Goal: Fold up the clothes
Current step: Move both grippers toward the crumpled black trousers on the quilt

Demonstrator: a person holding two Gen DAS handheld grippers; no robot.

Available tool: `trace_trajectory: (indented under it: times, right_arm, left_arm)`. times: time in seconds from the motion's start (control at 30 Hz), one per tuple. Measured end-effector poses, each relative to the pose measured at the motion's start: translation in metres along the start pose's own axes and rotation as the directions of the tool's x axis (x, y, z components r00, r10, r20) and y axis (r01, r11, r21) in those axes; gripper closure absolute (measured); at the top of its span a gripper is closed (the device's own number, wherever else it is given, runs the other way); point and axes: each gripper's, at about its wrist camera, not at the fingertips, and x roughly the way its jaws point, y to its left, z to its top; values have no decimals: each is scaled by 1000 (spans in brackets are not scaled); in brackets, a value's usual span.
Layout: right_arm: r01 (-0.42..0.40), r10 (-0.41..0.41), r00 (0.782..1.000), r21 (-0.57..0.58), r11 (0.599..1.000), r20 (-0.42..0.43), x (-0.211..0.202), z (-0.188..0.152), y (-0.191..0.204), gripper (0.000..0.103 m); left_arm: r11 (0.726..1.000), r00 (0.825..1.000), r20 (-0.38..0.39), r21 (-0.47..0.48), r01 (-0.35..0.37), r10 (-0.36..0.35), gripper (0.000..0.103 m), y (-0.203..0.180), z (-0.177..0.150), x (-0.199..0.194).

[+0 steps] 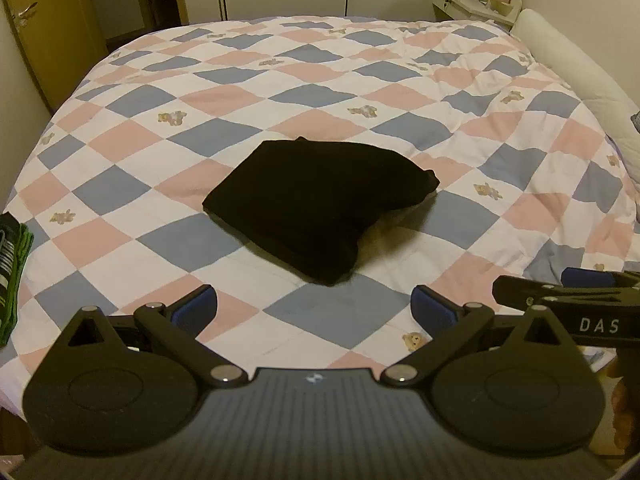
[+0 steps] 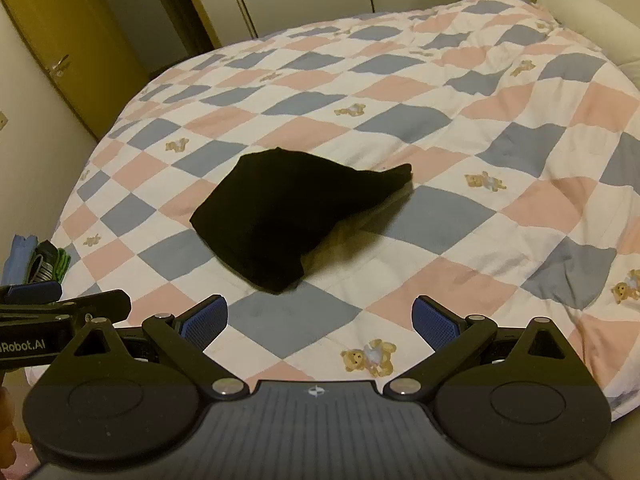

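Black garment (image 1: 316, 204), pink, blue and white checked quilt (image 1: 460, 92), blue-padded tool fingers (image 2: 434, 322)

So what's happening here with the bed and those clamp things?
A person is folding clothes using two handheld tongs, one in each hand. Right now neither is holding anything: the left tongs and the right tongs are both open, hovering over the near edge of the checked quilt. A black garment lies folded into a compact bundle in the middle of the bed, apart from both. Some other folded clothes sit at the left edge.

Left tool (image 1: 314, 306), right tool (image 2: 320, 318): jaws apart, empty.
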Motion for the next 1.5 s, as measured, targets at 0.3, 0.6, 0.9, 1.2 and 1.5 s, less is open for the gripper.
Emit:
trace_trajectory:
  times: [0.3,0.6,0.9,1.2,1.5]
  right_arm:
    - [21,-22,999,41,999,39,8,15,12,2]
    - [62,-68,996,106,992,54,19,29,31,2]
    - [107,-109,994,141,984,8,37,30,55,2]
    - [158,-151,987,184,970,-51,56,17,78,2]
    - [195,-184,980,226,954,-71,65,11,91,2]
  left_arm:
    - [999,999,16,46,27,-28,1,19,29,10]
    - [993,998,6,102,60,-61,1,39,59,25]
    - [988,995,-49,120,93,-88,1,70,69,44]
    - [979,987,-107,153,135,-119,1,95,69,65]
    - [967,981,-124,190,171,-149,1,109,72,76]
